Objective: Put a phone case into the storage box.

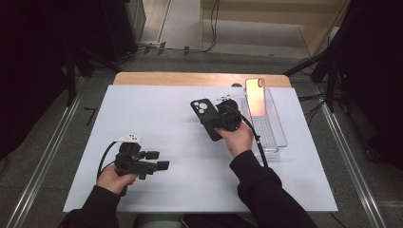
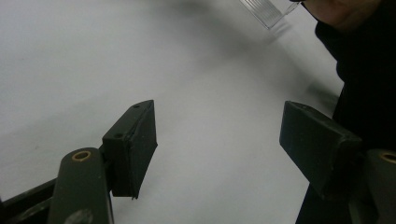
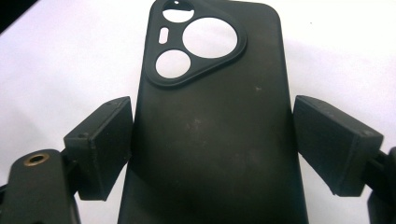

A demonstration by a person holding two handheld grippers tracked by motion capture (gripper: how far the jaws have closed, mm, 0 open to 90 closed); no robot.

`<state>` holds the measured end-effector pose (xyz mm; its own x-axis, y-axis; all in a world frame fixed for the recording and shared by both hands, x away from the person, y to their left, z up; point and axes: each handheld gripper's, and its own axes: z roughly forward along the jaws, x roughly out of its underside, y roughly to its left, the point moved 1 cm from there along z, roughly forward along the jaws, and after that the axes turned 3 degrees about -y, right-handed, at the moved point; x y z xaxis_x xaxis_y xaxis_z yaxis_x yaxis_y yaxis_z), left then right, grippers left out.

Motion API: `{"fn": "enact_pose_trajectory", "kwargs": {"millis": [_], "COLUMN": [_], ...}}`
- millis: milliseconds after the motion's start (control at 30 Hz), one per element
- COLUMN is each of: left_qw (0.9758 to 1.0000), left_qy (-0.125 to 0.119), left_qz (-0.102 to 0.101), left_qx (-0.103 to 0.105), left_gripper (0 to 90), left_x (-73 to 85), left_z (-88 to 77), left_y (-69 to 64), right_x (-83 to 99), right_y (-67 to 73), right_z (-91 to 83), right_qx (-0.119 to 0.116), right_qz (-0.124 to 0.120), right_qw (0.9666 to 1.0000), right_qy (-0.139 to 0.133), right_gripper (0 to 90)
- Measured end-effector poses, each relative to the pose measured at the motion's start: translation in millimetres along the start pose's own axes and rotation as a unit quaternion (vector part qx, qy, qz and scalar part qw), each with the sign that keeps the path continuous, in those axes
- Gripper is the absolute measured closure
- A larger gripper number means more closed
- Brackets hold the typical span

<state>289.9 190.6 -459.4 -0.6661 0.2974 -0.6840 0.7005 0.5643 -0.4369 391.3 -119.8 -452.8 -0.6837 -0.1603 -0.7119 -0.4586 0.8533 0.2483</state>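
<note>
The right gripper (image 1: 219,119) is clamped across the width of a black phone case (image 1: 206,118), its two pads pressing on the case's long side edges. In the right gripper view the case (image 3: 210,126) runs straight up between the jaws, so its long axis lies along the gripper's own line, with the camera cutouts at the far end, away from the hand. The outer back of the case faces that camera.

In the high view the case sits above the white table (image 1: 157,109), right of centre, just left of a clear plastic tray (image 1: 278,137). Its long axis runs at a slant, with the cutout end pointing away from the person and a little to the left and the plain end towards the right hand (image 1: 237,137). Whether it touches the table cannot be told.

A phone (image 1: 255,97) with a pink-orange face stands upright at the far end of the tray, near the case but apart from it.

The left gripper (image 1: 152,160) is low at the near left of the table, well apart from the case, its jaws pointing right. In the left gripper view its jaws stand wide apart over bare white table (image 2: 140,56).
</note>
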Motion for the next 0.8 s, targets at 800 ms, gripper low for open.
{"fn": "enact_pose_trajectory", "kwargs": {"millis": [800], "left_qw": [0.9986], "left_qy": [-0.012], "left_qz": [-0.044], "left_qx": [0.027], "left_gripper": [23.8], "left_x": [-15.8], "left_z": [5.4], "left_y": [-10.3], "right_x": [40.2], "right_y": [13.8], "right_z": [-65.3], "right_qx": [-0.066], "right_qz": [-0.013], "right_qw": [0.9977], "right_qy": [-0.008], "right_gripper": [13.6]}}
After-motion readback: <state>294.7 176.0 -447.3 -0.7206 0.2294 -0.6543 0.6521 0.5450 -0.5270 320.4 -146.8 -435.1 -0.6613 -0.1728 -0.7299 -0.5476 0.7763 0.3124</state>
